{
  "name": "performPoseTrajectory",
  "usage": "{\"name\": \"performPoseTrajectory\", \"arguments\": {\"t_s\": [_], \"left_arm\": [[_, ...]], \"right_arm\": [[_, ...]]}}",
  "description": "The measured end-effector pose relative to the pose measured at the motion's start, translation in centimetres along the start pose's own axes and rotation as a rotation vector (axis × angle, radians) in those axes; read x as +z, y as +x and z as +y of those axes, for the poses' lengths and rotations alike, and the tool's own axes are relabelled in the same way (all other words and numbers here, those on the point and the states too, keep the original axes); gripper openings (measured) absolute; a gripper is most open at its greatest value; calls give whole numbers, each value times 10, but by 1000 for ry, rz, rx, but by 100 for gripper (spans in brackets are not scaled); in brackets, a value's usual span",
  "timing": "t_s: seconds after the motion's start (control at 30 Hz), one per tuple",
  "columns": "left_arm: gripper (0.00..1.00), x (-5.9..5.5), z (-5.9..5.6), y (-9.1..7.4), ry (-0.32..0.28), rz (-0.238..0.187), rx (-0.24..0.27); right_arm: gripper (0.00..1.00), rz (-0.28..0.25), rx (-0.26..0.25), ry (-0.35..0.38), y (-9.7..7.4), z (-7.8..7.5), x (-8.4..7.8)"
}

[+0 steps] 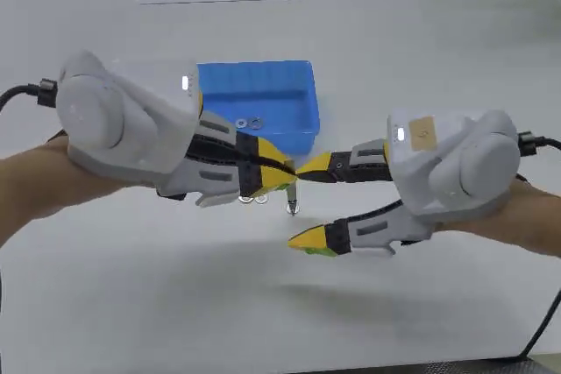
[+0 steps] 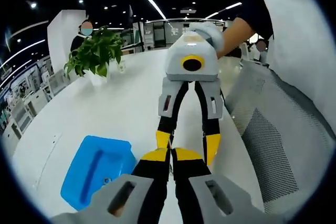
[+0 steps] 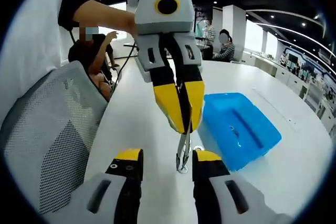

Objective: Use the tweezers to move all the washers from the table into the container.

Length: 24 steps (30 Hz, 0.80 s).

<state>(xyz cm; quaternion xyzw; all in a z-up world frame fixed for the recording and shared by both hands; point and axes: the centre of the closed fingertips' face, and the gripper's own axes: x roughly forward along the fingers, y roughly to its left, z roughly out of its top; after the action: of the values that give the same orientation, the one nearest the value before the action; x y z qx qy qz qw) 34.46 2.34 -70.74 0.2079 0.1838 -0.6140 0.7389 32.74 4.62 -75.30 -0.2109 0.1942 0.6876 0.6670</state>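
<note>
The left gripper [image 1: 285,177] is clenching the tweezers [image 1: 292,201] upright, tips pointing down at the table [image 1: 175,304], with loose washers [image 1: 254,201] lying just beside them on its own side, the blue container [image 1: 263,98] sitting just beyond, and the right gripper [image 1: 305,203] hanging open

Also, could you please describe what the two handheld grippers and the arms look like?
Both the left gripper and right gripper have bulky rounded pale grey housings, black jaws with yellow tips, and a small lit indicator. A black cable trails from each. The right one carries a tan label. The forearms are bare.
</note>
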Motion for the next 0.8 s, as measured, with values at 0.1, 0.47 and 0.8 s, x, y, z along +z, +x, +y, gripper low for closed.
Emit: {"name": "performPoseTrajectory", "arguments": {"t_s": [0.1, 0.47, 0.8], "left_arm": [[5, 0, -1, 1, 1, -1, -5], [6, 2, -2, 6, 8, -4, -4], [6, 1, -8, 8, 29, 20, 14]], "right_arm": [[29, 10, 13, 9, 4, -4, -2], [9, 57, 8, -60, 5, -14, -3], [8, 70, 33, -87, 5, -11, -3]]}}
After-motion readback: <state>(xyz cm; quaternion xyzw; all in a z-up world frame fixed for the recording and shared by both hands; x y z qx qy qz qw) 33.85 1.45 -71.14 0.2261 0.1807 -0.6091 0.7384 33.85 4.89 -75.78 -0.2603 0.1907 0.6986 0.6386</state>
